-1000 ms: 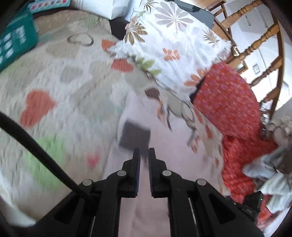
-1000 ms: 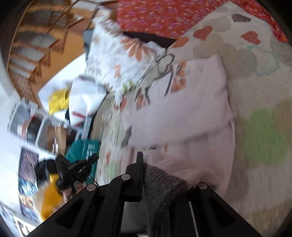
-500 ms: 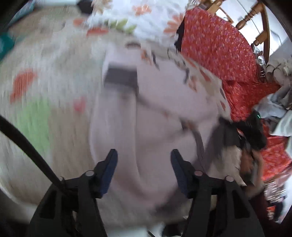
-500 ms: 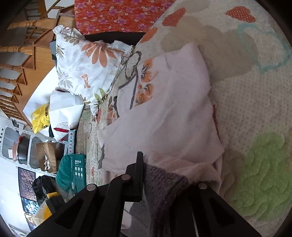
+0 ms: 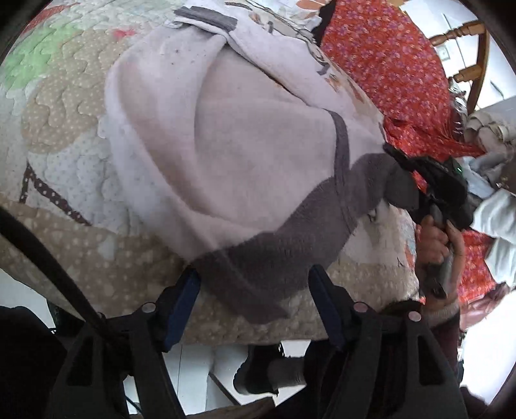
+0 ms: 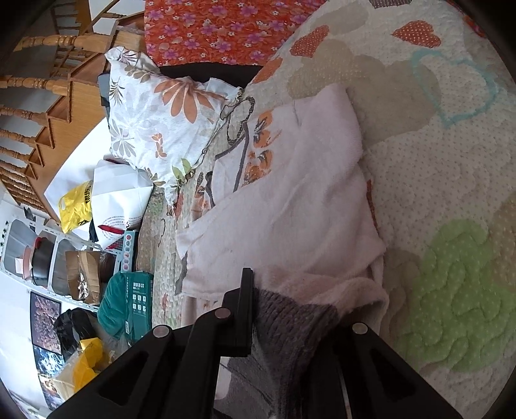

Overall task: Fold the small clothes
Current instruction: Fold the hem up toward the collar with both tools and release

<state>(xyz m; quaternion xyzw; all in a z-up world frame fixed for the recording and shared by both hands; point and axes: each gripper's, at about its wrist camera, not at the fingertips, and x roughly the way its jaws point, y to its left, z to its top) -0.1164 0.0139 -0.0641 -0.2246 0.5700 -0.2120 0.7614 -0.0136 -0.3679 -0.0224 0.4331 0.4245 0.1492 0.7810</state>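
A pale pink fleece garment [image 5: 225, 135] with a grey ribbed hem [image 5: 274, 245] lies on the heart-patterned quilt [image 5: 64, 106]. My left gripper [image 5: 254, 283] is open, its fingers on either side of the grey hem at the bed's near edge. My right gripper [image 6: 290, 309] is shut on the garment's grey hem [image 6: 290, 325]; in the left wrist view it [image 5: 429, 180] holds the hem's right corner. The garment [image 6: 290, 199] stretches away in the right wrist view, with a printed cloth [image 6: 238, 154] beneath its far end.
A floral pillow [image 6: 161, 109] and a red flowered cloth [image 6: 209, 29] lie at the bed's far end. A wooden chair [image 5: 467, 54] stands behind. Bags, boxes and a shelf [image 6: 80, 258] sit beside the bed. The floor and a shoe [image 5: 258, 374] show below the bed edge.
My left gripper opened and swung down from over the bed to the grey hem at the near edge. My right gripper stayed shut on the hem, shifting slightly.
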